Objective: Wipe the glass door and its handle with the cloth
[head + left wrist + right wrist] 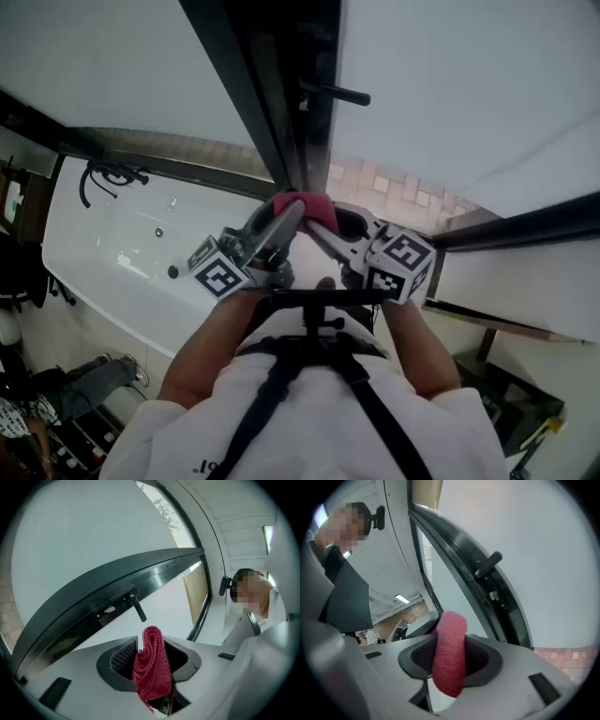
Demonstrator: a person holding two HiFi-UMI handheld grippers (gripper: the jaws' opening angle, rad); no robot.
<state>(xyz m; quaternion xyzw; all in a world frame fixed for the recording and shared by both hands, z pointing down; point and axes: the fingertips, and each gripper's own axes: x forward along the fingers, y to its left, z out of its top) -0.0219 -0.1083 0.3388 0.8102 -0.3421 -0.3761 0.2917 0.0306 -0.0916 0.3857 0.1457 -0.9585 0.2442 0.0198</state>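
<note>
Head view, item list.

1. Glass door point(450, 94): a pale frosted panel filling the upper right. A second pale panel fills the upper left. Both are broad, bare surfaces.
2. Dark door frame point(272, 94): runs between the panels from the top edge down to the grippers.
3. Handle point(337, 94): a black lever on the frame, projecting right, up the frame and well apart from the cloth.
4. White tub point(112, 234): low at left, below the door's bottom rail.
5. Brick-patterned floor point(394, 187): shows past the frame on the right.
6. Cloth point(305, 206): a red bundle at the foot of the frame, where the two grippers' tips meet.
7. Left gripper point(289, 217) and right gripper point(323, 223): they converge from either side and share the cloth.

Left gripper view: the left gripper point(157, 644) has its jaws spread fairly wide, closed on the cloth point(152, 667). The cloth is a rolled fold standing upright. Its long axis runs from the throat out past the tips, and its rounded top points toward the handle point(137, 607).

Right gripper view: the right gripper point(452, 641) has its mesh pads against both sides of the cloth point(450, 660). The roll is upright, its top tilts slightly right, and its lower end hangs into the throat. The handle point(488, 563) is above, apart from the cloth.
</note>
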